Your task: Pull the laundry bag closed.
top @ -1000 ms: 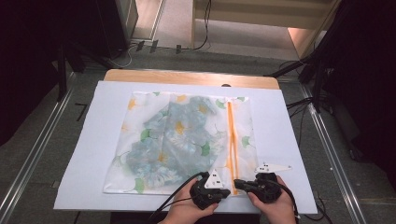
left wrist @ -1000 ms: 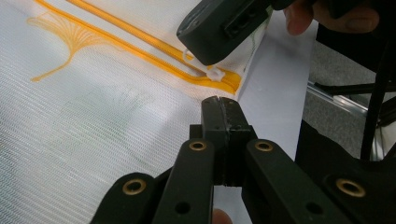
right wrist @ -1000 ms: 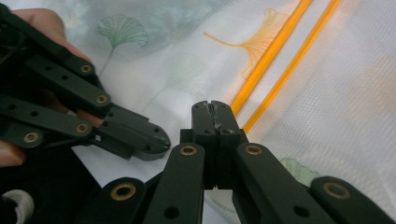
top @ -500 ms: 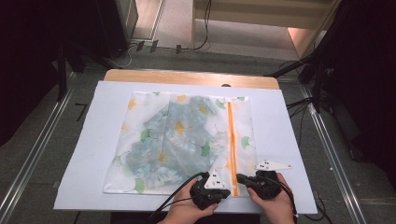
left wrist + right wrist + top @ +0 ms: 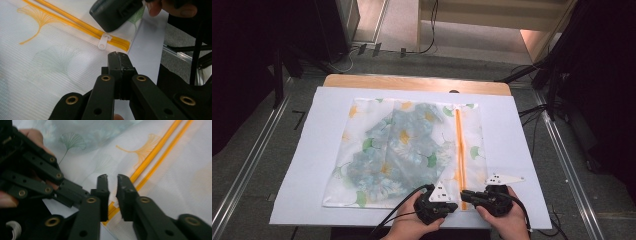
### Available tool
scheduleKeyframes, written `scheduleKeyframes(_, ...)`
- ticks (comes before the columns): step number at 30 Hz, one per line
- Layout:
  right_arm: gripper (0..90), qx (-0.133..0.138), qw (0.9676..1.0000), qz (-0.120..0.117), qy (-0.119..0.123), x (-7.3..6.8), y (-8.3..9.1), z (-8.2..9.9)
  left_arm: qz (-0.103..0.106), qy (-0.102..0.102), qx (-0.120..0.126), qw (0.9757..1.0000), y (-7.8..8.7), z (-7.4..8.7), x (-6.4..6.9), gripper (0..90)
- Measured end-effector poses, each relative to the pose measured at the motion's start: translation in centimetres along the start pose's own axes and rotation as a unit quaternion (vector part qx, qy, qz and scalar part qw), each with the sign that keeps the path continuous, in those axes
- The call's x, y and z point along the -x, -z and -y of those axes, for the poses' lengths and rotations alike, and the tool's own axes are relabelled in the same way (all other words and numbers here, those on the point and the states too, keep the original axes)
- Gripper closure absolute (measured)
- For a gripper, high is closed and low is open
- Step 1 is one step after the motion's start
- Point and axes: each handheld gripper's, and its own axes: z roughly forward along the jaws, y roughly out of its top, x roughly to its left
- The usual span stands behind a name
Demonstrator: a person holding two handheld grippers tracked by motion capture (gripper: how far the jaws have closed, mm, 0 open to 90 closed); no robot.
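At the near edge of the desk (image 5: 302, 150), the right tongs (image 5: 112, 178) are being opened a little over the zipper pull (image 5: 104, 41) of the mesh laundry bag (image 5: 412, 150), suggesting a grasp, while the left tongs (image 5: 118, 55) are being kept shut, empty, just beside it.

The mesh laundry bag (image 5: 407, 150) lies flat on the white sheet. It has leaf prints and folded clothes inside. Its orange zipper (image 5: 459, 150) has its white pull (image 5: 104, 41) at the near end.
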Motion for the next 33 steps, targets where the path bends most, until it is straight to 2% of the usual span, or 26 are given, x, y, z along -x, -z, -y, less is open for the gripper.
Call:
scheduleKeyframes(3, 71.6, -0.012, 0.9989, 0.028, 0.036, -0.3, -0.4, 0.3, 0.008, 0.018, 0.004, 0.9998, 0.2, 0.2, -0.4, 90.0)
scheduleKeyframes(5, 65.9, -0.020, 0.9974, 0.037, 0.059, -0.4, -0.7, 0.5, 0.010, 0.022, 0.001, 0.9997, 0.2, 0.2, -0.5, 90.0)
scheduleKeyframes(7, 67.6, -0.021, 0.9955, 0.047, 0.080, -0.6, -1.0, 0.7, 0.015, 0.026, 0.004, 0.9995, 0.2, 0.2, -0.6, 90.0)
scheduleKeyframes(10, 82.4, -0.026, 0.9917, 0.073, 0.103, -1.0, -1.1, 0.5, 0.016, 0.027, 0.004, 0.9995, 0.2, 0.2, -0.6, 90.0)
scheduleKeyframes(13, 90.0, -0.023, 0.9960, 0.060, 0.063, -0.8, -0.8, 0.3, 0.012, 0.022, 0.002, 0.9997, 0.2, 0.2, -0.5, 90.0)
scheduleKeyframes(15, 90.0, -0.016, 0.9985, 0.043, 0.031, -0.3, -0.5, 0.2, 0.011, 0.022, 0.003, 0.9997, 0.2, 0.2, -0.5, 90.0)
scheduleKeyframes(21, 90.0, -0.008, 0.9992, 0.036, 0.013, 0.0, -0.3, 0.2, 0.011, 0.022, 0.003, 0.9997, 0.2, 0.2, -0.5, 90.0)
scheduleKeyframes(23, 90.0, -0.002, 0.9989, 0.045, 0.013, 0.0, -0.1, 0.2, 0.011, 0.021, 0.002, 0.9997, 0.2, 0.2, -0.5, 90.0)
scheduleKeyframes(24, 90.0, 0.002, 0.9977, 0.066, 0.014, 0.0, -0.1, 0.1, 0.013, 0.020, 0.002, 0.9997, 0.2, 0.2, -0.5, 90.0)
scheduleKeyframes(25, 90.0, 0.004, 0.9971, 0.075, 0.012, 0.1, 0.0, 0.1, 0.015, 0.021, 0.002, 0.9997, 0.1, 0.2, -0.5, 90.0)
scheduleKeyframes(28, 90.0, 0.017, 0.9982, 0.055, -0.017, 1.0, 0.4, 0.1, 0.017, 0.026, 0.003, 0.9995, 0.1, 0.2, -0.5, 90.0)
scheduleKeyframes(29, 90.0, 0.018, 0.9988, 0.030, -0.034, 1.3, 0.4, 0.2, 0.016, 0.024, 0.002, 0.9996, 0.1, 0.2, -0.5, 90.0)
scheduleKeyframes(30, 90.0, 0.018, 0.9988, 0.030, -0.034, 1.3, 0.4, 0.2, 0.015, 0.022, 0.002, 0.9996, 0.1, 0.2, -0.5, 90.0)
scheduleKeyframes(31, 90.0, 0.017, 0.9994, 0.014, -0.026, 1.2, 0.3, 0.2, 0.014, 0.021, 0.003, 0.9997, 0.1, 0.2, -0.5, 90.0)
scheduleKeyframes(32, 84.3, 0.013, 0.9998, 0.010, -0.012, 0.8, 0.1, 0.2, 0.014, 0.021, 0.002, 0.9997, 0.1, 0.2, -0.5, 90.0)
scheduleKeyframes(33, 82.6, 0.010, 0.9998, 0.015, 0.001, 0.4, -0.2, 0.2, 0.015, 0.022, 0.002, 0.9996, 0.1, 0.2, -0.5, 90.0)
